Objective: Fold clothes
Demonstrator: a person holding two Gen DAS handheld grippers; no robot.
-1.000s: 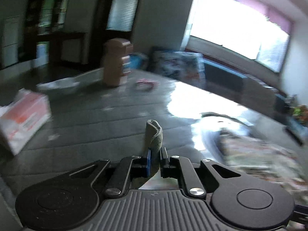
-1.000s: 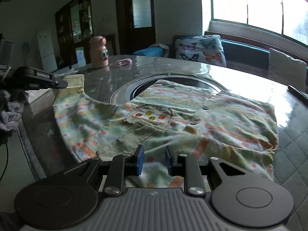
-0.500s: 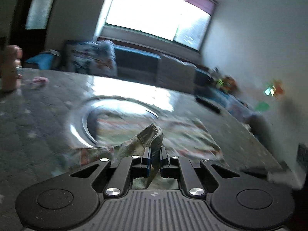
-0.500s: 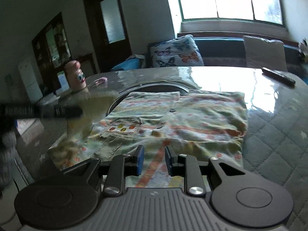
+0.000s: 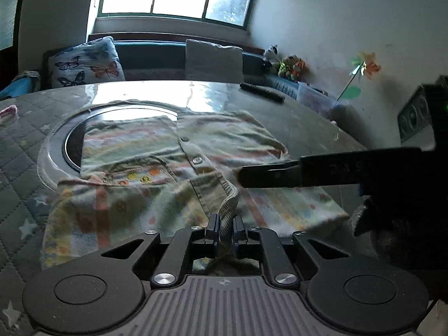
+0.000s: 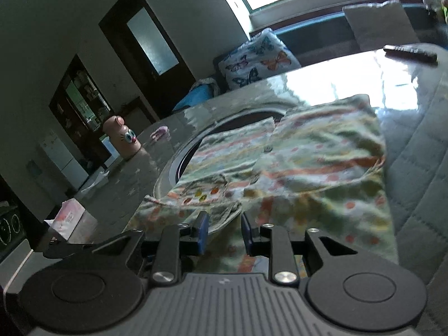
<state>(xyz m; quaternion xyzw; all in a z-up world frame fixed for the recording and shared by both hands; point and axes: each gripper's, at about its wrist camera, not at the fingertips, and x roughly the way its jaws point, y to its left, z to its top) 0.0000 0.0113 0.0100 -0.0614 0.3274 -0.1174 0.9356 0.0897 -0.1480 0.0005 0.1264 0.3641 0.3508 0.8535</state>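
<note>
Shirt (image 5: 168, 168) spread flat on the quilted tabletop (image 5: 22, 151), left gripper (image 5: 224, 231) pinching its ribbed cuff (image 5: 228, 210) tight between the fingers, right gripper (image 6: 222, 231) low over the near hem, fingers apart, clamping nothing.

One shirt (image 5: 156, 151), two cushions (image 5: 86, 65), one remote (image 5: 261, 92)
</note>
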